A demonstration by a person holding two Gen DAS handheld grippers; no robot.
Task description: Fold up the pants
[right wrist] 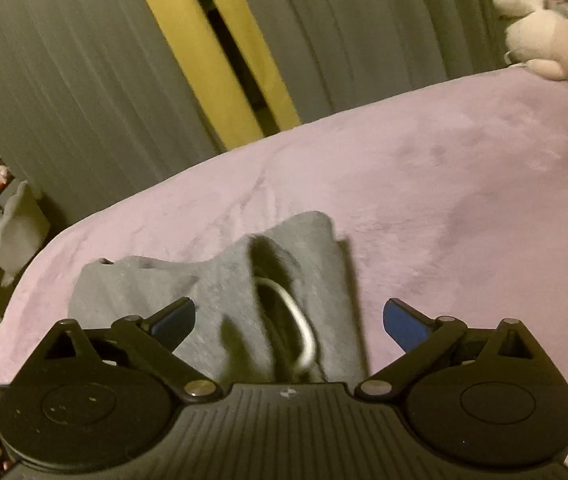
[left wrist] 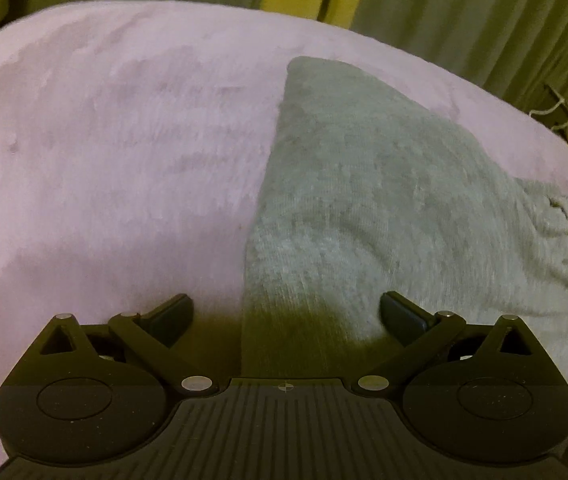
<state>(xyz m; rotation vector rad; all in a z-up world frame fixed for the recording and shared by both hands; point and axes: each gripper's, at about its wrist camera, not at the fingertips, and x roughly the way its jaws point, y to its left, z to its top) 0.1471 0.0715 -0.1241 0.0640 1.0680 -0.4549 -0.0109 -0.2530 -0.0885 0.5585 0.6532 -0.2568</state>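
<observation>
Through the left wrist view, I am holding the left tongs (left wrist: 286, 316) spread and empty over the near edge of the grey pants (left wrist: 364, 216), which are lying folded on the pink bed (left wrist: 103, 160). Through the right wrist view, the right tongs (right wrist: 290, 318) are standing wide above the bunched waistband, gripping nothing. I judge one fold is finishing; next I need to re-grip an end.

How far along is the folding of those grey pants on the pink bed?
Partly done, it seems: the grey pants lie in a narrowed shape on the pink blanket. In hand: nothing. The left gripper and the right gripper both hover open above the fabric. Left: the waistband end looks bunched with its drawstring showing, so tidying or another fold likely remains.
</observation>
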